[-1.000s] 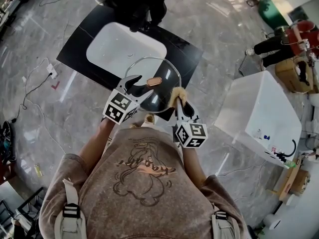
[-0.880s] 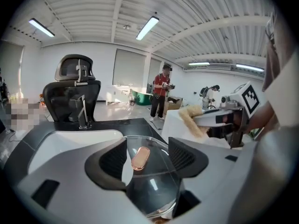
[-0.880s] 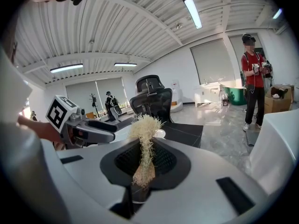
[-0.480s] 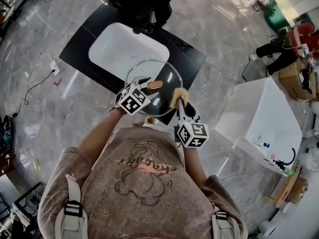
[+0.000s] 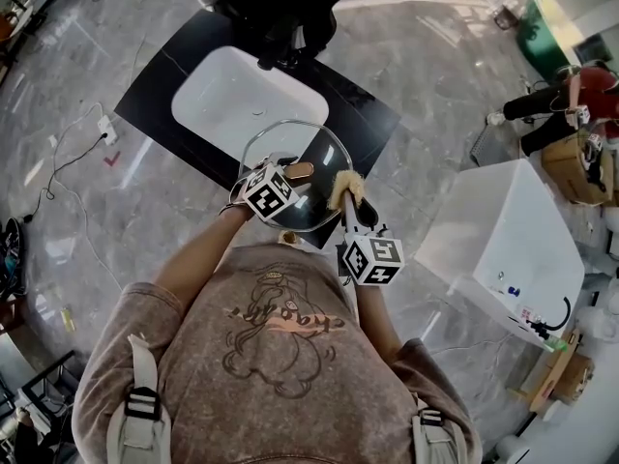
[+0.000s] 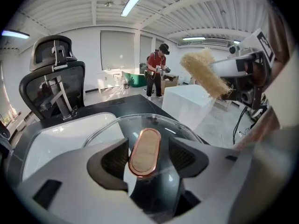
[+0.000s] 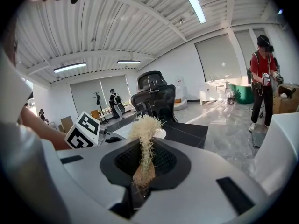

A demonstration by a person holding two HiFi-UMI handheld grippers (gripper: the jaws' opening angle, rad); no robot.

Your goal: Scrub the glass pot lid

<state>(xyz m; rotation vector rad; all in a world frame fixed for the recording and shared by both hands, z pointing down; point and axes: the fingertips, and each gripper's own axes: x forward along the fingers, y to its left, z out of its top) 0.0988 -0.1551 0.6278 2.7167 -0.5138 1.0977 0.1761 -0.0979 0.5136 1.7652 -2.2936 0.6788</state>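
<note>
The left gripper (image 6: 145, 154) is clenched on the knob (image 6: 145, 151) of the glass pot lid (image 5: 291, 137), held above the black counter (image 5: 360, 111) near the white sink (image 5: 230, 93). The right gripper (image 7: 144, 166) grasps a fibrous scrubber (image 7: 145, 127) beside the lid's right edge.

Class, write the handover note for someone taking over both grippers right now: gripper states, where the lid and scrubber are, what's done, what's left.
Left gripper: shut on the glass pot lid at its oval knob, holding it over the black counter beside the white sink.
Right gripper: shut on the fibre scrubber, which is by the lid's right rim, seemingly off the glass.
Done: both tools gripped; cleaning progress cannot be judged.
Left: bring scrubber onto the glass and scrub.
</note>
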